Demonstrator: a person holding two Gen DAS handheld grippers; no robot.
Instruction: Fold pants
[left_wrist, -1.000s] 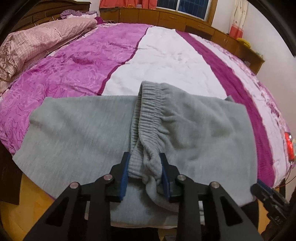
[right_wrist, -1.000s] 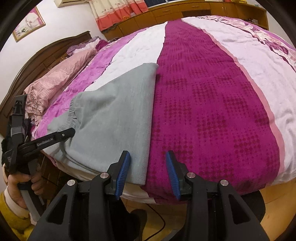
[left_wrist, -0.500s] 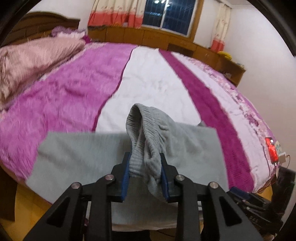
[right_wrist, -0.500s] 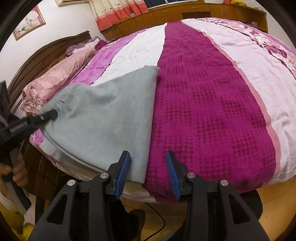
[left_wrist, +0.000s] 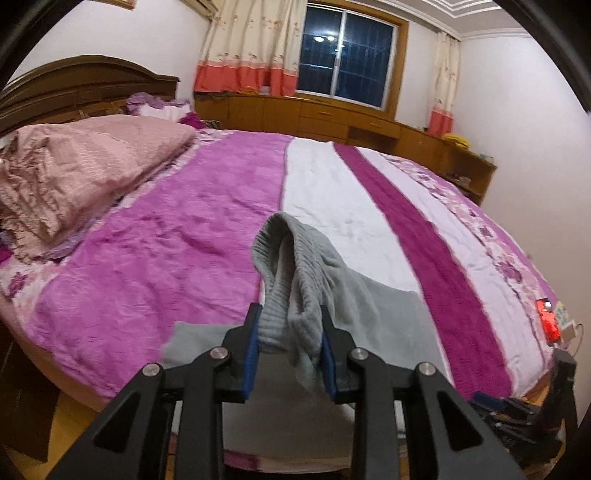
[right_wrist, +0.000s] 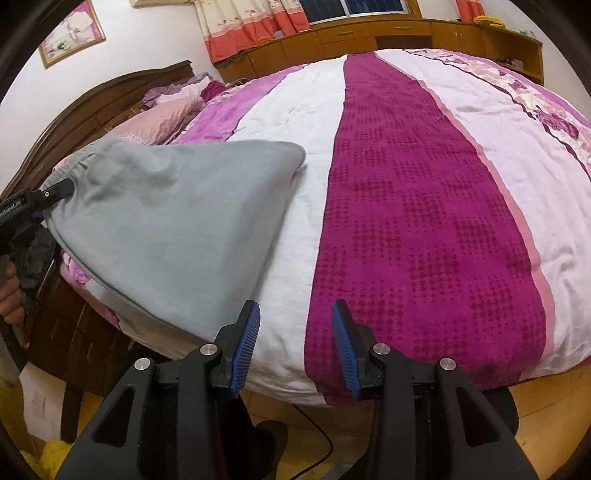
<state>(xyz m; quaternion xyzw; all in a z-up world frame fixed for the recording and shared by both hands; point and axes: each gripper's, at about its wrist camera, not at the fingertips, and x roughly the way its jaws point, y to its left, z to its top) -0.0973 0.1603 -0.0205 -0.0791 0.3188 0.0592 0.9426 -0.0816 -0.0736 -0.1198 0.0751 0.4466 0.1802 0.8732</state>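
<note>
The grey pants (right_wrist: 170, 229) hang partly lifted above the striped bedspread (right_wrist: 413, 192), stretched from the ribbed waistband (left_wrist: 291, 273) down to the near edge of the bed. My left gripper (left_wrist: 290, 354) is shut on the bunched waistband and holds it up; the right wrist view shows it as the left gripper (right_wrist: 55, 194) at the far left, with a hand below it. My right gripper (right_wrist: 295, 332) stands open over the bed's near edge, nothing between its blue pads, and the pants' lower edge ends just left of its left finger.
A pink folded quilt (left_wrist: 77, 173) and pillows lie by the dark wooden headboard (left_wrist: 88, 81). Wooden cabinets (left_wrist: 332, 122) run under the curtained window. A red-lit device (left_wrist: 546, 317) sits at the bed's right edge. A black cable (right_wrist: 325, 439) trails on the yellow floor.
My left gripper has risen with the waistband, lifting the pants off the bed into a taut sheet. The right gripper has stayed put and open.
</note>
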